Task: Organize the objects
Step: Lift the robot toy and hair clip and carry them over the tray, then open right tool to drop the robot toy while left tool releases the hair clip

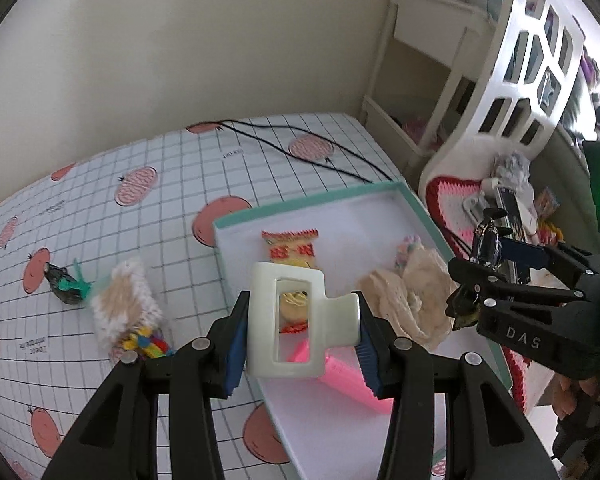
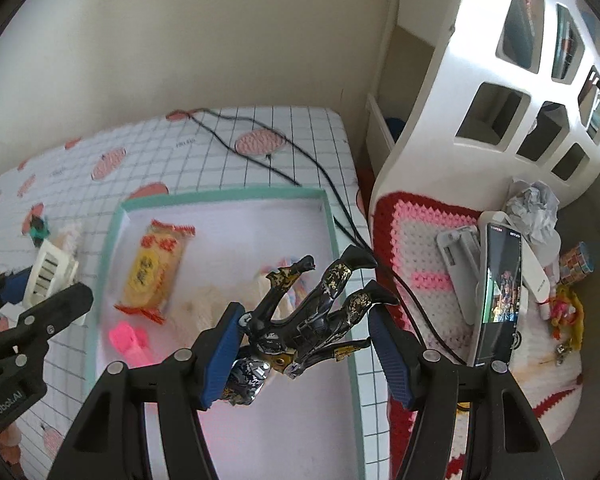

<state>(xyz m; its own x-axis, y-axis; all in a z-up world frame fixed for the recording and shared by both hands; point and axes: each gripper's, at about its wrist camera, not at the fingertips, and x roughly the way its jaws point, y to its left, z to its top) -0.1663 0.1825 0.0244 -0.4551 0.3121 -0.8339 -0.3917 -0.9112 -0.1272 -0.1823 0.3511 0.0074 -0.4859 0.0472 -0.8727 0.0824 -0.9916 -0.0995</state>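
My left gripper (image 1: 303,340) is shut on a cream rectangular hair claw clip (image 1: 286,308), held above the near left corner of a white box with a teal rim (image 1: 300,200). Inside the box lie a yellow snack packet (image 1: 290,250), a pink comb (image 1: 340,376) and a cream lace scrunchie (image 1: 412,300). My right gripper (image 2: 306,354) is shut on a black and gold hair claw clip (image 2: 312,316), held over the right side of the box (image 2: 220,194). The snack packet (image 2: 152,268) and comb (image 2: 130,340) show below it. Each view shows the other gripper (image 1: 472,276) (image 2: 20,292).
On the grid-pattern tablecloth (image 1: 100,220) left of the box lie a fluffy hair piece (image 1: 124,300), a dark clip with green trim (image 1: 66,286) and a multicoloured clip (image 1: 148,342). A black cable (image 1: 320,160) crosses the far side. A white chair (image 2: 480,80) with a crochet cushion (image 2: 420,232) holds a phone (image 2: 498,292).
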